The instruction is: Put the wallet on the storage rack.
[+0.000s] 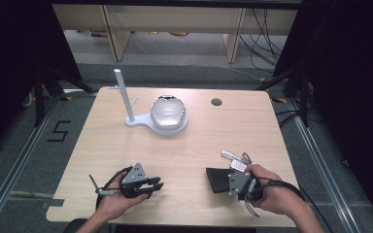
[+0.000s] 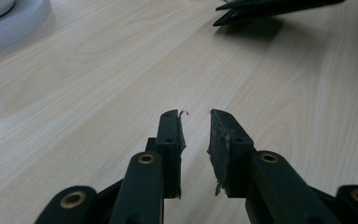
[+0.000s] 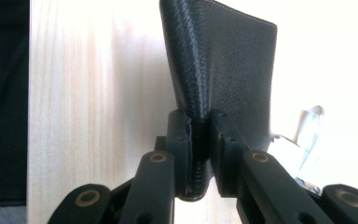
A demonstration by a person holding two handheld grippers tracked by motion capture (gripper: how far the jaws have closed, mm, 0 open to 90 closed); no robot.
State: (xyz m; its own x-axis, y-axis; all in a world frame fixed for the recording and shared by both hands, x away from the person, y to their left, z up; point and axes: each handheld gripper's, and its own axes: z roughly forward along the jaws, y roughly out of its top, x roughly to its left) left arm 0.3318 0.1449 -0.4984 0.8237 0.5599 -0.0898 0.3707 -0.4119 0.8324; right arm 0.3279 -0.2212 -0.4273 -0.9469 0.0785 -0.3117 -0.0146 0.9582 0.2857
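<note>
Right gripper (image 3: 199, 126): jaws pinched on the folded edge of a black leather wallet (image 3: 223, 70), pads pressing both sides. In the high view the wallet (image 1: 218, 178) sits at the table's (image 1: 184, 145) near right, keys (image 1: 237, 160) just behind it. Left gripper (image 2: 196, 122): jaws partly open, narrow gap, nothing between them, low over bare wood at near left. White stand (image 1: 126, 104) with a bowl-like dish (image 1: 168, 112) at the far centre.

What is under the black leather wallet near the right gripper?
The right gripper pinches the black leather wallet by one edge. Bare wooden table shows under its raised part. A metal key bunch lies beside it; whatever lies beneath the wallet's far side is hidden.
</note>
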